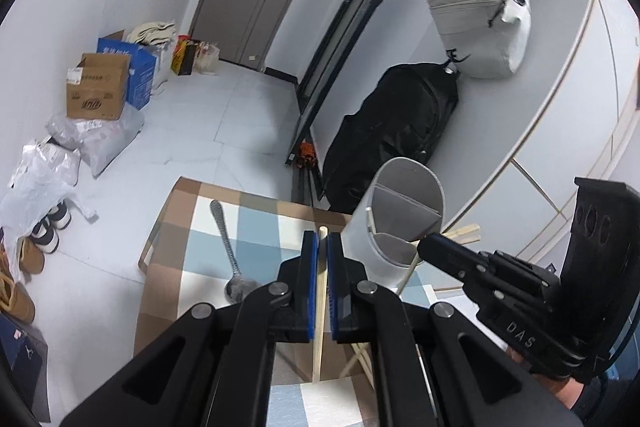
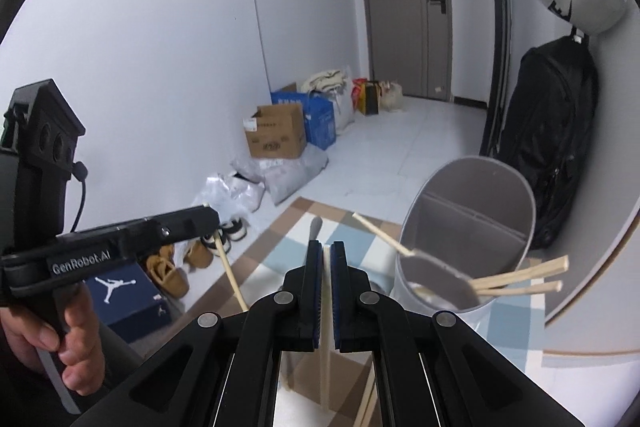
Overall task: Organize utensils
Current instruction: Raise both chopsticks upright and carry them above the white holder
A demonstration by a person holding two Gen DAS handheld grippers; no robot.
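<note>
Each gripper point(image 1: 322, 239) point(image 2: 326, 247) squeezes one chopstick point(image 1: 319, 307) point(image 2: 326, 307) tight, lifted to drop into the gray holder point(image 2: 468, 227).

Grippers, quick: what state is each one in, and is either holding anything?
Left gripper: closed on a wooden chopstick.
Right gripper: closed on another wooden chopstick, beside the grey utensil holder.

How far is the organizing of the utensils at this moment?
Done: several wooden chopsticks already stand in the grey divided holder. In hand: the left gripper is shut on one chopstick, and the right gripper is shut on another chopstick, both above the checked tablecloth. Left: those two chopsticks and the metal spoon lying on the cloth.
</note>
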